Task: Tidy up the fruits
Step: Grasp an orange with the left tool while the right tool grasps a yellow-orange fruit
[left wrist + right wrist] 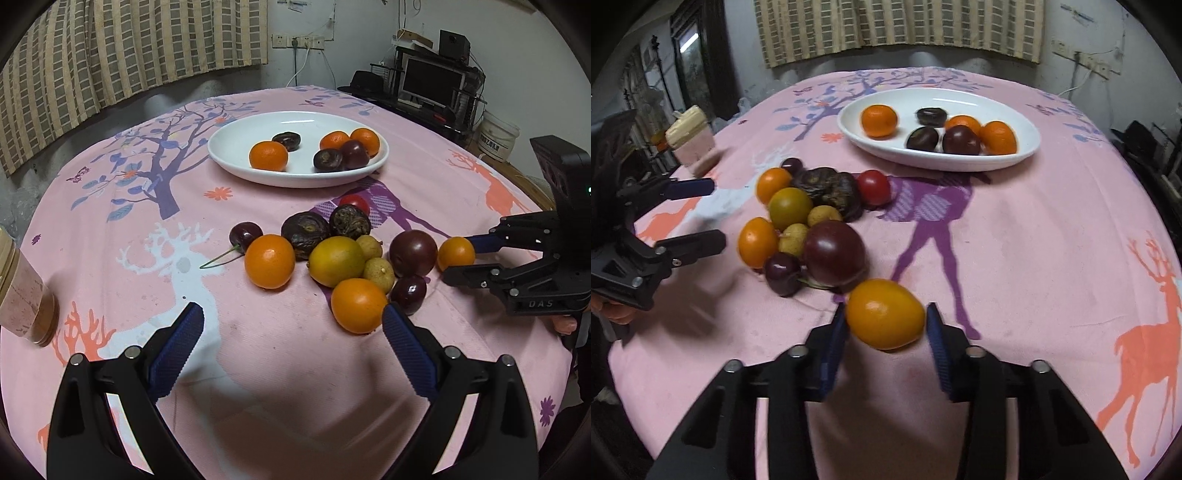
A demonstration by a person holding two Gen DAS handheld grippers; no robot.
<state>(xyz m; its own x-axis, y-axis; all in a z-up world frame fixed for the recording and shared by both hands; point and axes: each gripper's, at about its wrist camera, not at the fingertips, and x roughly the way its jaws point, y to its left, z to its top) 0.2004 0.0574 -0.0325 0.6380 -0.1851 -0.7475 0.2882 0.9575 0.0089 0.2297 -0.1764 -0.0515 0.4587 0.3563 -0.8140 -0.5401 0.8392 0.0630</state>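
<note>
A white plate (229, 147) at the far side of the table holds several oranges and dark fruits; it also shows in the right wrist view (1030, 144). A pile of loose fruit lies mid-table: oranges, a yellow-green fruit (336, 261), dark plums, cherries. My right gripper (885, 325) is shut on a small orange (885, 314) at the pile's near edge; the left wrist view shows it too (456, 253). My left gripper (291, 321) is open and empty, just short of an orange (358, 305).
A jar with a tan lid (22, 291) stands at the table's left edge. A pink printed cloth (295, 369) covers the table. A monitor and shelves (432, 79) stand beyond the far right.
</note>
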